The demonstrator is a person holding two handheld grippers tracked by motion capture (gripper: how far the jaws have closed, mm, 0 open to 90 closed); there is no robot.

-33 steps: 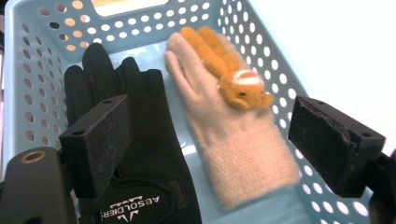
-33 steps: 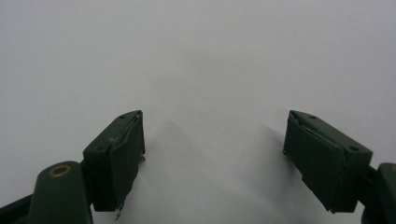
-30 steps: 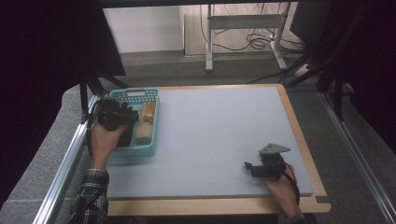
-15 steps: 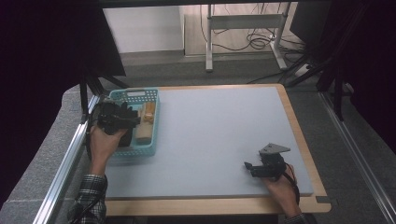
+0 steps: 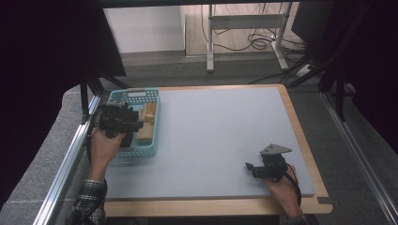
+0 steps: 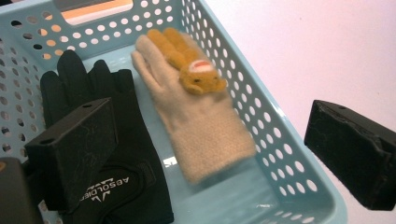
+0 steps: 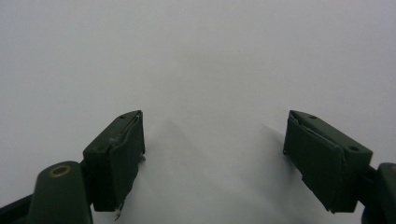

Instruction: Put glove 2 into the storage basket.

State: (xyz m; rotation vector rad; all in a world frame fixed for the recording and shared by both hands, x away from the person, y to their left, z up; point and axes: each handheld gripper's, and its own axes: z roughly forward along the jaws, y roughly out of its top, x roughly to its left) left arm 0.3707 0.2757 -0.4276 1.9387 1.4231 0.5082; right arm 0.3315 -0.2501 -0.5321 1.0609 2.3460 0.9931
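Note:
A teal perforated basket [image 5: 136, 95] sits at the table's left edge. Inside it lie a cream knit glove [image 6: 201, 121] with an orange animal patch and, beside it, a black glove [image 6: 84, 84]. My left gripper [image 6: 212, 149] hovers open over the basket, one jaw above the black glove and the other past the basket's wall [image 6: 261, 107]. From the high view, the left gripper [image 5: 133, 124] covers the basket's left half, with the cream glove [image 5: 146, 123] visible beside it. My right gripper [image 5: 249, 167] rests low at the front right of the mat. The right gripper [image 7: 212, 158] is open with nothing between its jaws.
A grey mat [image 5: 216, 131] covers the table inside a wooden border [image 5: 211, 206]. A metal rail [image 5: 70, 154] runs along the left side. Beyond the table stand a desk frame [image 5: 244, 23] and floor cables.
The left hand and gripper have shifted slightly toward the near side over the basket. The right gripper has stayed put.

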